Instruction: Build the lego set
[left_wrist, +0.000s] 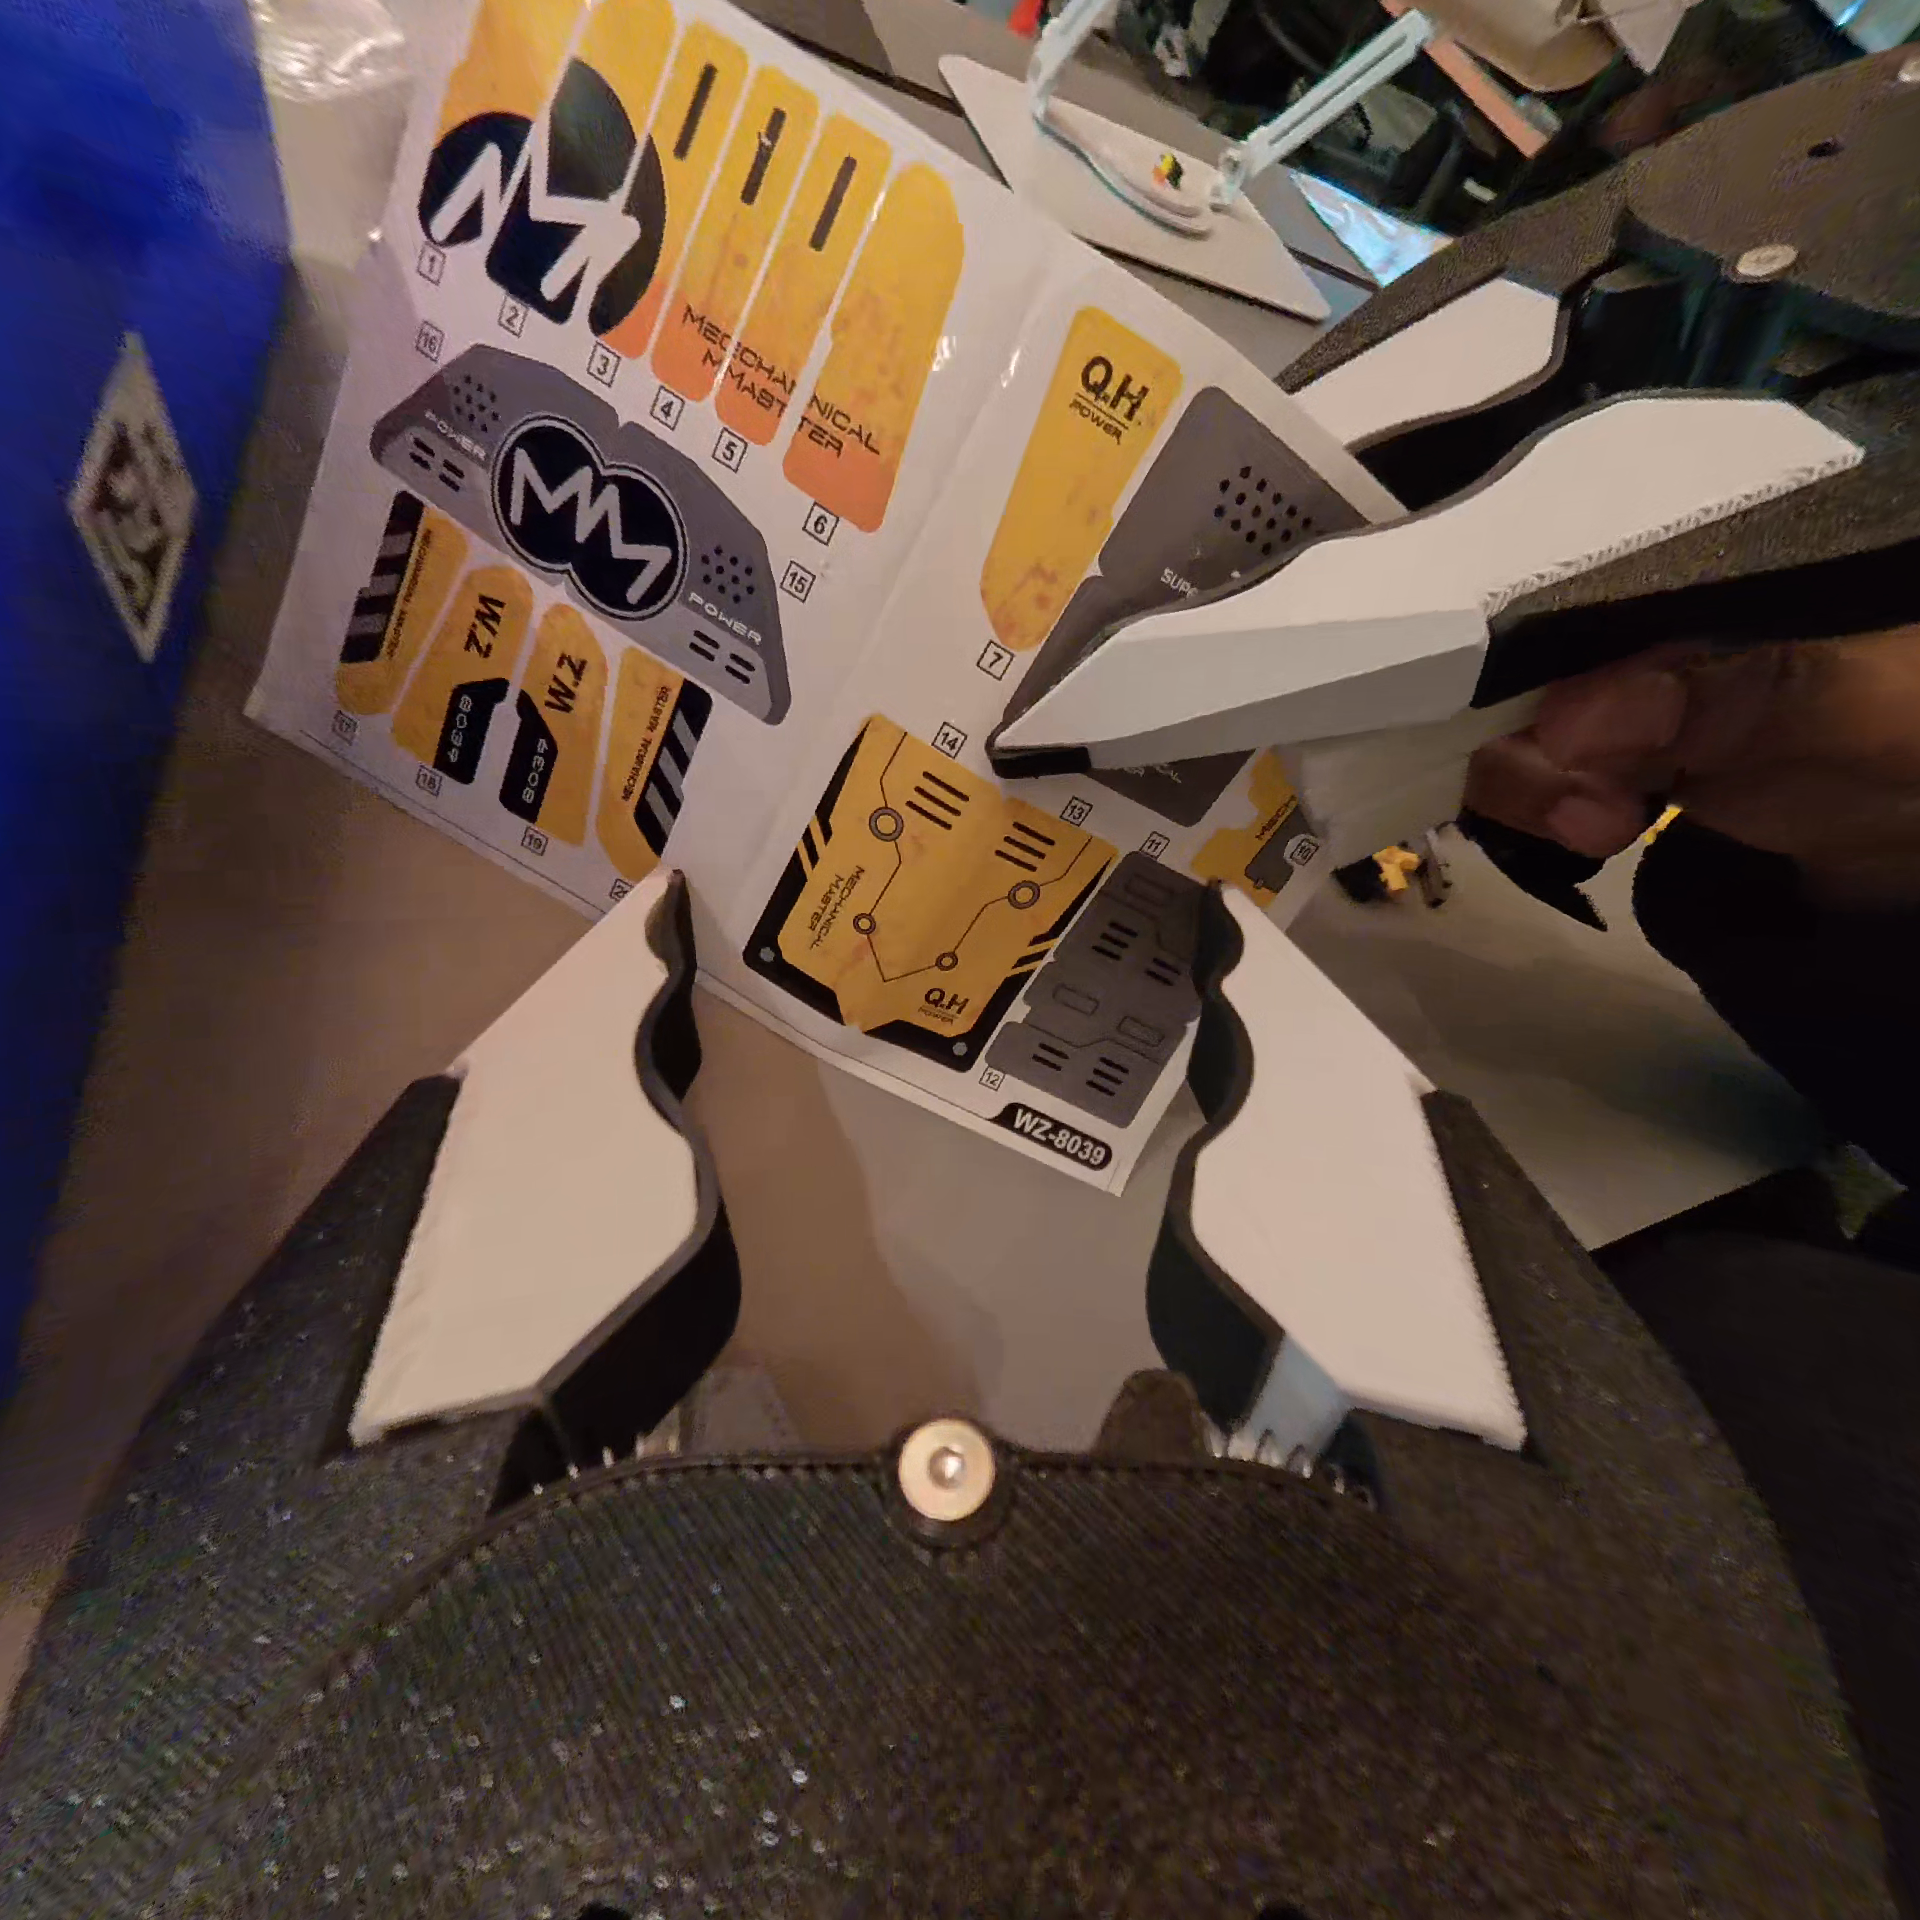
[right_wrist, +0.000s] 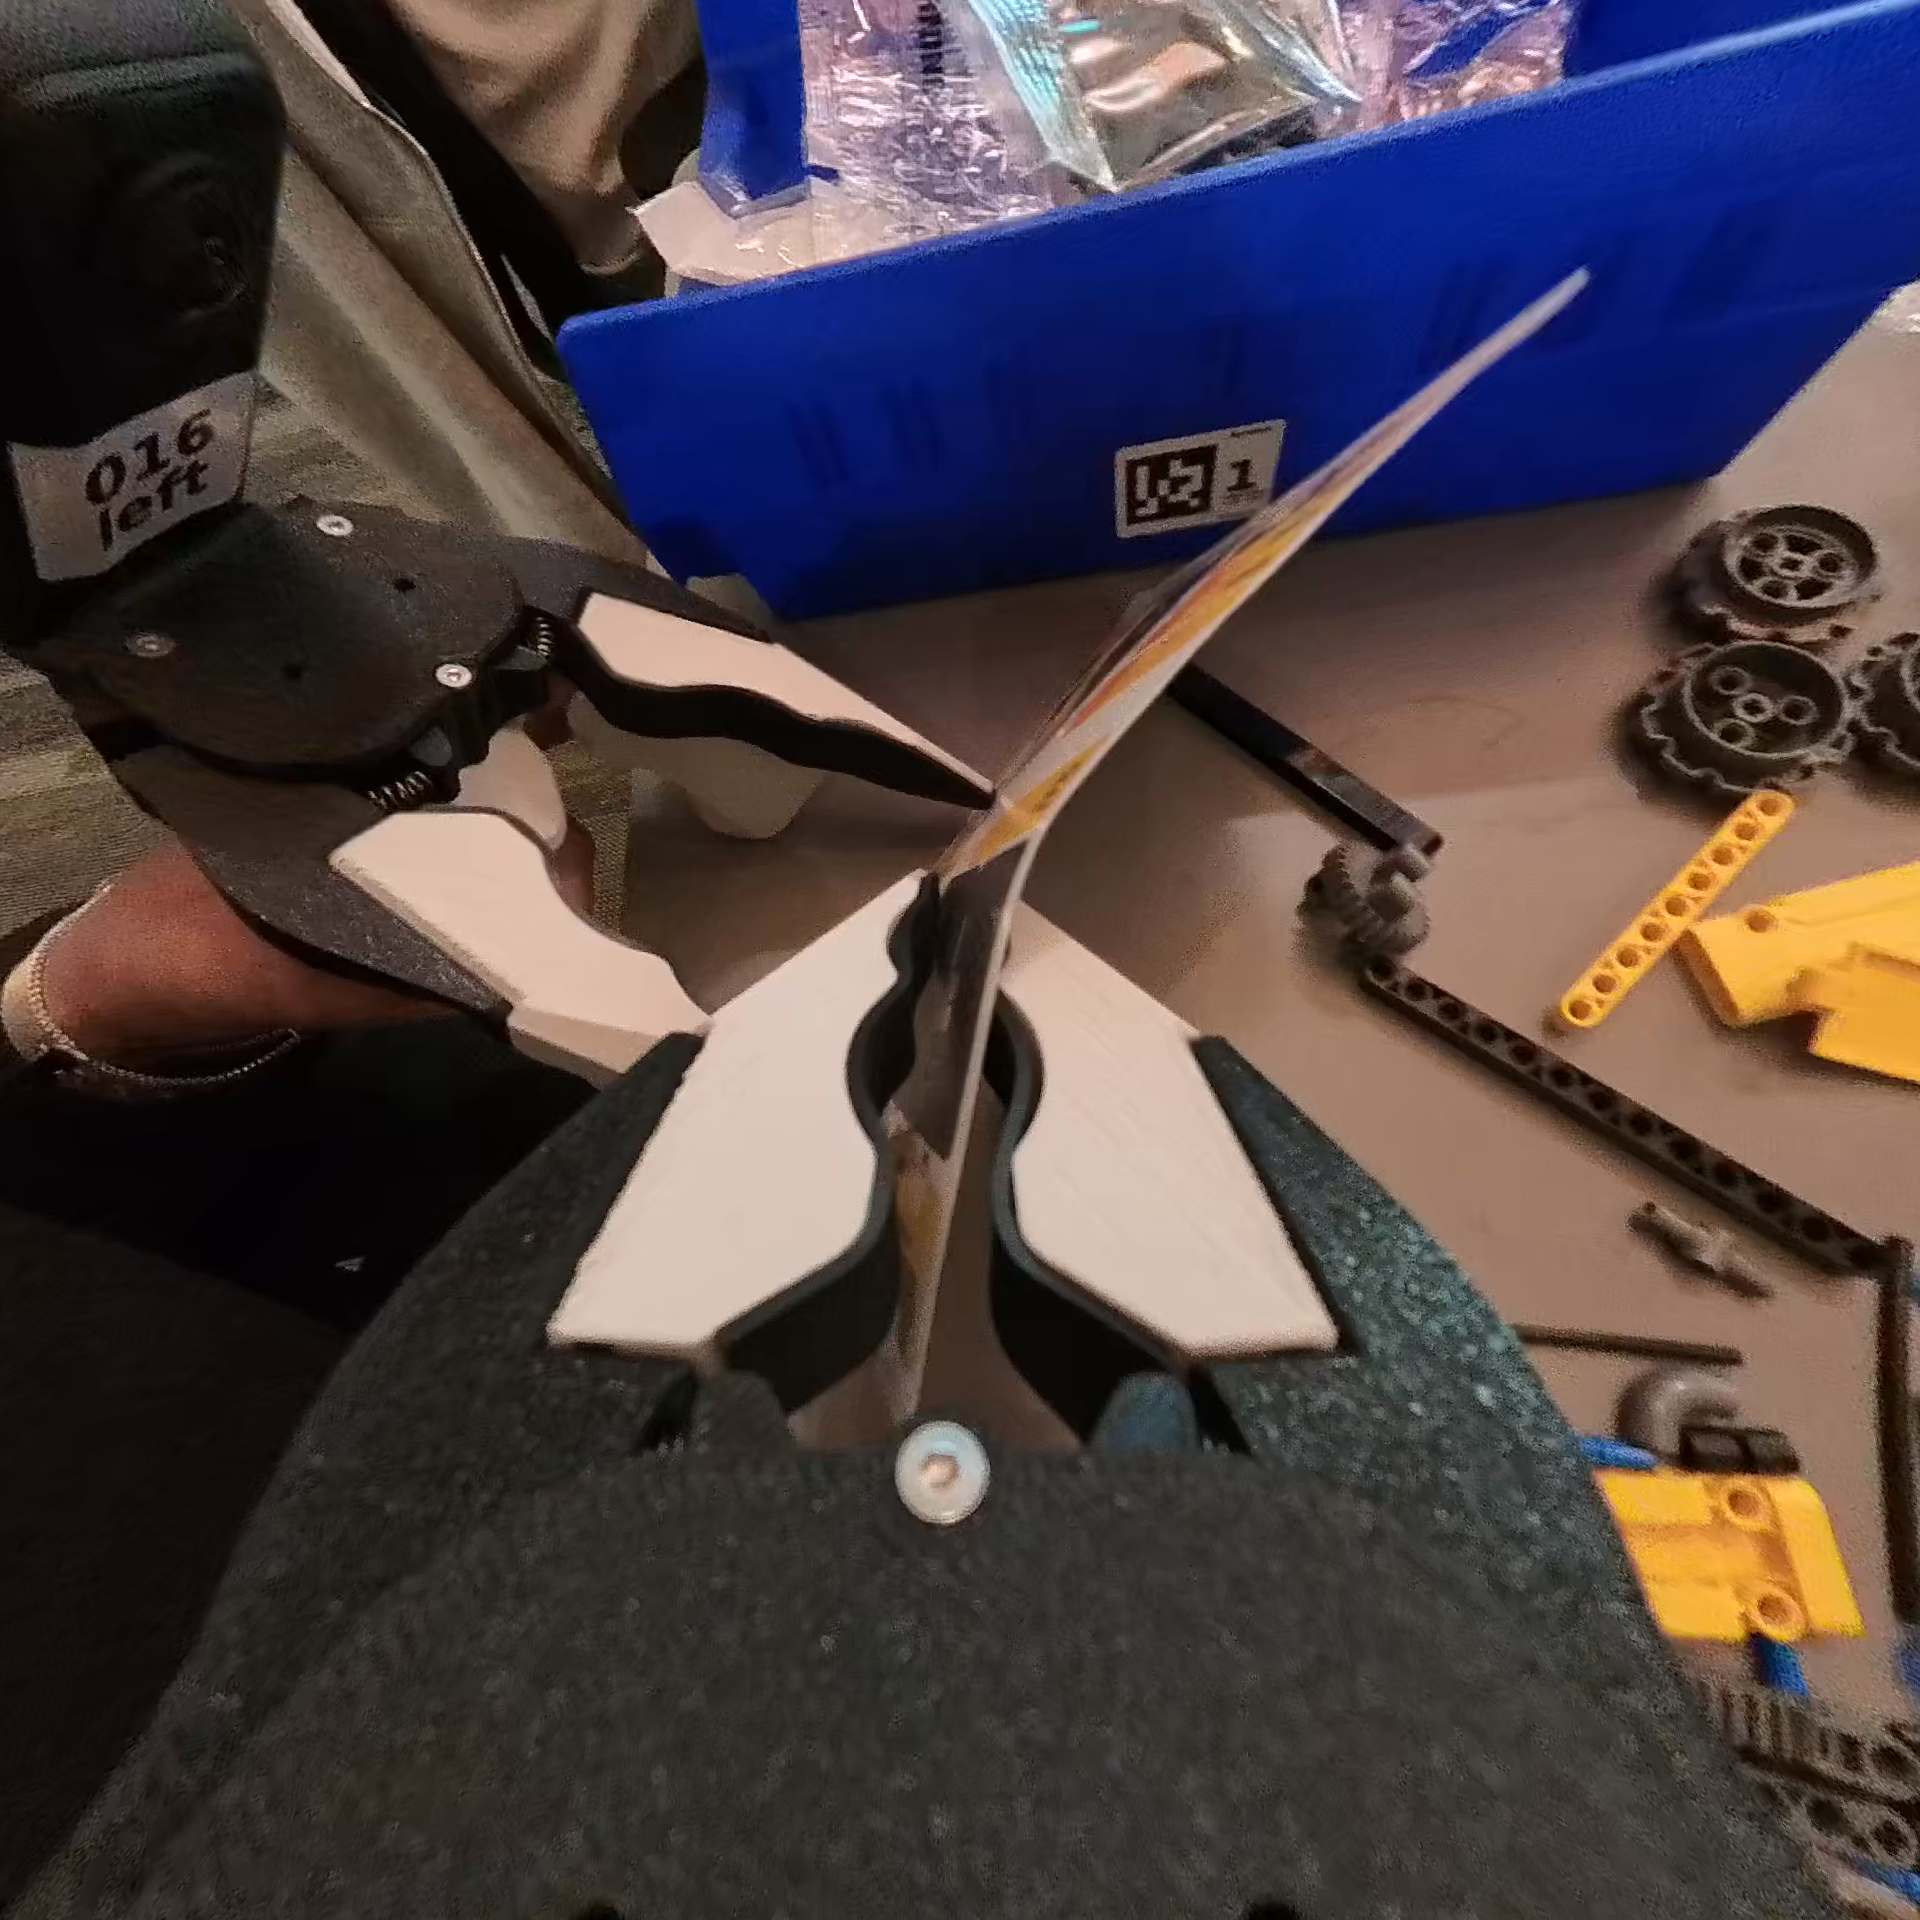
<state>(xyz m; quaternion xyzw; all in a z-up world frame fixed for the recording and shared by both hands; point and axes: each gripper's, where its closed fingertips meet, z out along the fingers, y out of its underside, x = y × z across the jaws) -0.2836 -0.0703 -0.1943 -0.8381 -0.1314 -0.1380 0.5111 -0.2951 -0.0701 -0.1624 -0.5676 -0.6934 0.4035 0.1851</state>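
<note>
Clearly we have the glossy white sticker sheet printed with yellow, grey and black decals (left_wrist: 727, 499) held up in the air above the tan tabletop (right_wrist: 1299, 623), standing nearly on edge. Our right gripper (right_wrist: 961, 914) is closed on the sheet's lower corner; in the right wrist view the sheet runs between the white fingers with their black pads and bows away toward the blue plastic bin bearing a square marker label (right_wrist: 1039, 395). Our left gripper (left_wrist: 940, 894) is spread wide with nothing between its fingers, its tips just beside the sheet's bottom edge — near, but we cannot tell whether they touch.

We judge the sheet light, thin and floppy: it curves under its own weight, so it will bend and flutter. Its surface looks slick, and a hard pinch could crease it. A blank white margin seems the best place to take hold.

On the table to the right lie dark grey toothed wheels (right_wrist: 1756, 665), a yellow perforated beam (right_wrist: 1678, 909), a long black perforated beam (right_wrist: 1621, 1112) and yellow plastic building pieces (right_wrist: 1829, 966).
</note>
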